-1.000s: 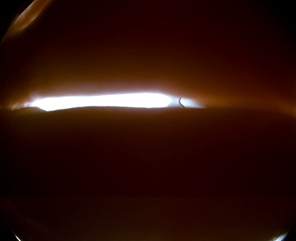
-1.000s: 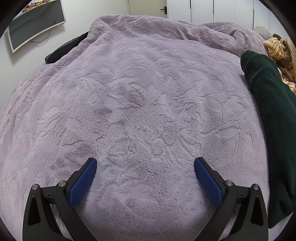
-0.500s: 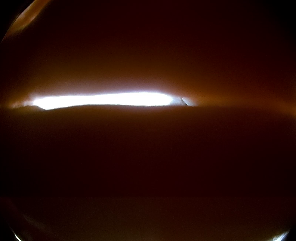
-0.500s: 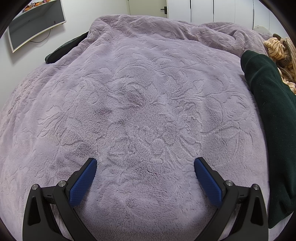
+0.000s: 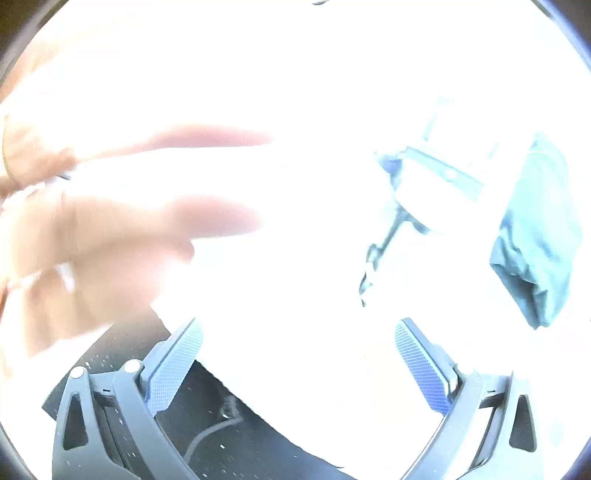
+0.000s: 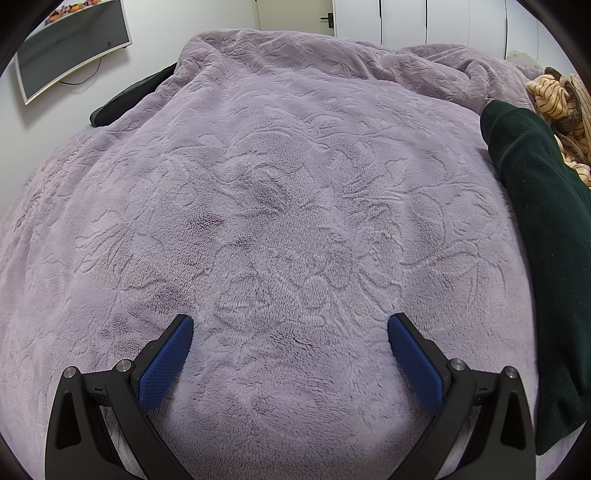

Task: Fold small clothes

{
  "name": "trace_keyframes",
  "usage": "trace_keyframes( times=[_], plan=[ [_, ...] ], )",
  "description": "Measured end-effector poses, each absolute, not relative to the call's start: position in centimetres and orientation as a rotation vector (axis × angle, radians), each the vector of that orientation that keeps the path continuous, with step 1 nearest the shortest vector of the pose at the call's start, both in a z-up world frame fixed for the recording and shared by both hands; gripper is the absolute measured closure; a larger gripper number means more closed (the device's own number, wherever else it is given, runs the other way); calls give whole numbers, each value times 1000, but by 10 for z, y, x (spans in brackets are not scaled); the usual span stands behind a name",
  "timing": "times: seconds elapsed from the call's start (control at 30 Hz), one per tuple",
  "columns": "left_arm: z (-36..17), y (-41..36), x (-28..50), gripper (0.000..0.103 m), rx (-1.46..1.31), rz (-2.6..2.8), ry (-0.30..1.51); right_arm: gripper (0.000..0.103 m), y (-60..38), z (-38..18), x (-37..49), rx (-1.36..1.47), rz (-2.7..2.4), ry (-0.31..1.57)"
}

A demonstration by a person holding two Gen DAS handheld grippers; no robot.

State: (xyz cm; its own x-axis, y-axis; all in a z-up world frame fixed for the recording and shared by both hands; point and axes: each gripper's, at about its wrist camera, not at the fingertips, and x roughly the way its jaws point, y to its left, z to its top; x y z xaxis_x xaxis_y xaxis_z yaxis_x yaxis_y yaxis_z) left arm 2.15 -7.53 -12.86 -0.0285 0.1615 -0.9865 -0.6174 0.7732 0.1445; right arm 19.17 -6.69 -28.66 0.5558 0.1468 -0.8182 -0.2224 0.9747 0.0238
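My right gripper [image 6: 290, 328] rests open just above a purple embossed fleece blanket [image 6: 280, 206], nothing between its blue pads. A dark green garment [image 6: 543, 240] lies along the blanket's right side, and a tan striped garment [image 6: 557, 99] is bunched behind it. The left wrist view is badly overexposed. My left gripper [image 5: 299, 334] is open and empty there. A person's hand [image 5: 103, 229] with spread fingers is blurred at the left. A dark green cloth [image 5: 535, 240] shows at the right, and the other gripper's body [image 5: 436, 184] is faintly visible at the upper right.
A curved monitor [image 6: 70, 48] hangs on the wall at the upper left. White closet doors [image 6: 424, 18] stand behind the bed. A dark item [image 6: 129, 98] pokes out under the blanket's left edge. A black surface with a cable [image 5: 221, 428] lies below my left gripper.
The left camera was covered and dark; now it is uncovered, overexposed, with a hand drawn away to the left. The right gripper has not moved.
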Motion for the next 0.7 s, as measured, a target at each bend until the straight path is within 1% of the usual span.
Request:
trace_keyframes(
  times=[0.13, 0.27, 0.4, 0.5, 0.53, 0.57, 0.6, 0.63, 0.7],
  plan=[
    [-144, -52, 29, 0, -386, 711, 1489, 0, -67, -287, 192, -86, 218, 957],
    [-157, -14, 43, 0, -390, 772, 1430, 0, -67, -287, 192, -86, 218, 957],
    [-172, 27, 75, 0, -326, 777, 1306, 0, -67, -287, 192, -86, 218, 957],
    [-191, 47, 100, 0, -263, 700, 1165, 0, -67, -287, 192, -86, 218, 957],
    [-189, 54, 107, 0, -250, 678, 1124, 0, -67, -287, 192, -86, 218, 957],
    [-188, 90, 120, 0, -244, 653, 1087, 0, -67, -287, 192, -86, 218, 957],
    [-178, 121, 112, 0, -247, 618, 1051, 0, -67, -287, 192, -86, 218, 957],
    [-183, 132, 122, 0, -252, 595, 1036, 0, -67, -287, 192, -86, 218, 957],
    [-214, 148, 125, 0, -235, 547, 1015, 0, -67, -287, 192, -86, 218, 957]
  ],
)
